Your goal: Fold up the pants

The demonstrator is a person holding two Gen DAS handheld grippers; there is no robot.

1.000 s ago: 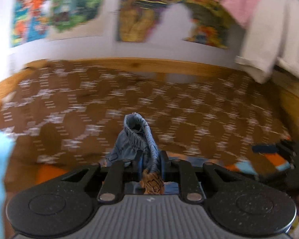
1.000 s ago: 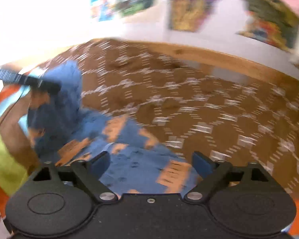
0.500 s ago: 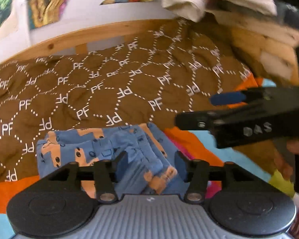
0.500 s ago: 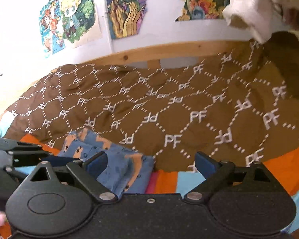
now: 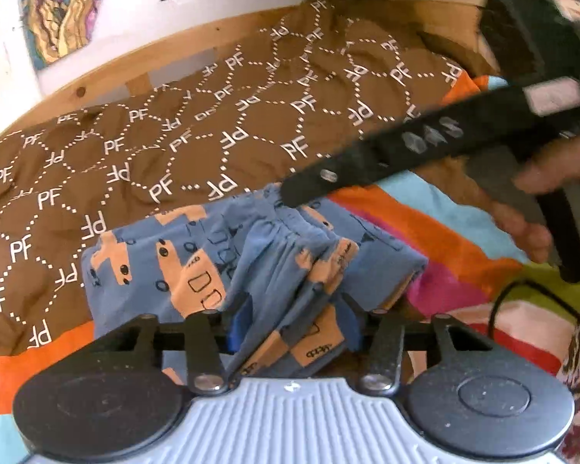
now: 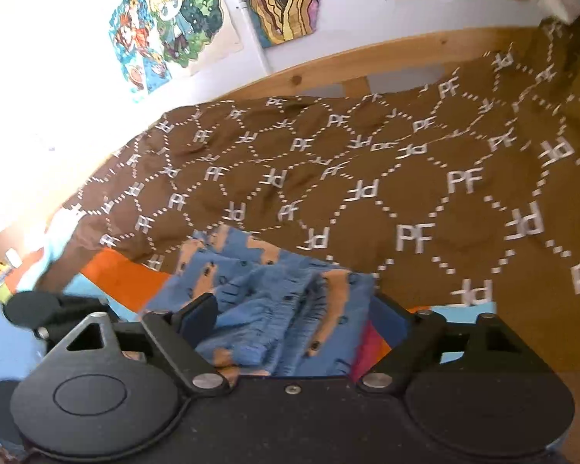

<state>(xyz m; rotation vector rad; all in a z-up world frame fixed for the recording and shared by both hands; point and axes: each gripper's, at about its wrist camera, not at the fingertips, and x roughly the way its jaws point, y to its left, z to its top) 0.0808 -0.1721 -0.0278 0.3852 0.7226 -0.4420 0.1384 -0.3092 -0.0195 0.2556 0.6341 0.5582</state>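
Pants (image 5: 251,255) now lie bunched on the brown blanket (image 5: 212,135), both grippers (image 5: 294,328) (image 6: 294,324) closing, unclamped.

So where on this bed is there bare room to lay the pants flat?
The brown PF blanket lies bare between the pants and the wooden rail. The near striped edge is crowded: bunched pants, left gripper, and right gripper.

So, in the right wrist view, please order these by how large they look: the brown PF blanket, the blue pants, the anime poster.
Largest to smallest:
1. brown PF blanket
2. blue pants
3. anime poster
The pants lie nearer the camera, so the order of pants and poster is unsure.
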